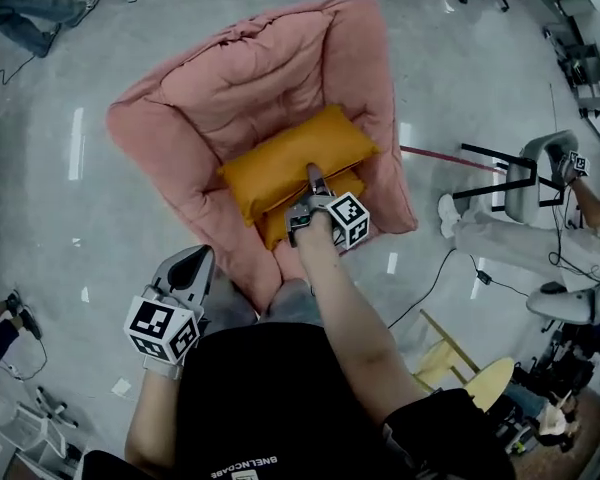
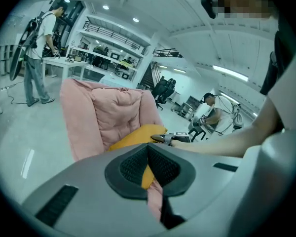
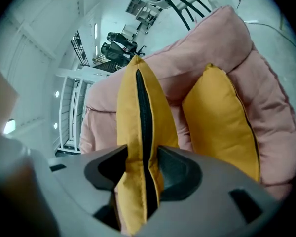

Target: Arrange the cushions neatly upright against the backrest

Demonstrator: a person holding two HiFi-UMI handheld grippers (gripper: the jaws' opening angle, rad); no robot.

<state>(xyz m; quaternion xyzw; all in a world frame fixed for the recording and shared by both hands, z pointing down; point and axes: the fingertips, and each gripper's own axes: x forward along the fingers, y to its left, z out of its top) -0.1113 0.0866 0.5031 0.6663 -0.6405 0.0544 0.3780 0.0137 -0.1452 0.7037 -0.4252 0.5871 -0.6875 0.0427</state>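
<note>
A pink padded armchair (image 1: 250,68) holds two yellow cushions. The upper cushion (image 1: 290,158) lies across the seat on top of the lower cushion (image 1: 272,230). My right gripper (image 1: 313,173) is shut on the upper cushion's near edge. In the right gripper view the pads (image 3: 177,169) pinch that cushion (image 3: 138,102) along its black zipper seam. The other cushion (image 3: 222,117) stands to the right against the pink side (image 3: 266,83). My left gripper (image 1: 199,258) hangs back near my body, shut and empty (image 2: 148,149), short of the chair (image 2: 113,112).
A seated person (image 1: 520,228) and a black chair frame (image 1: 490,168) are at the right. A yellow stool (image 1: 470,368) and a floor cable (image 1: 435,273) lie near my right side. Another person (image 2: 37,58) stands by a table far left.
</note>
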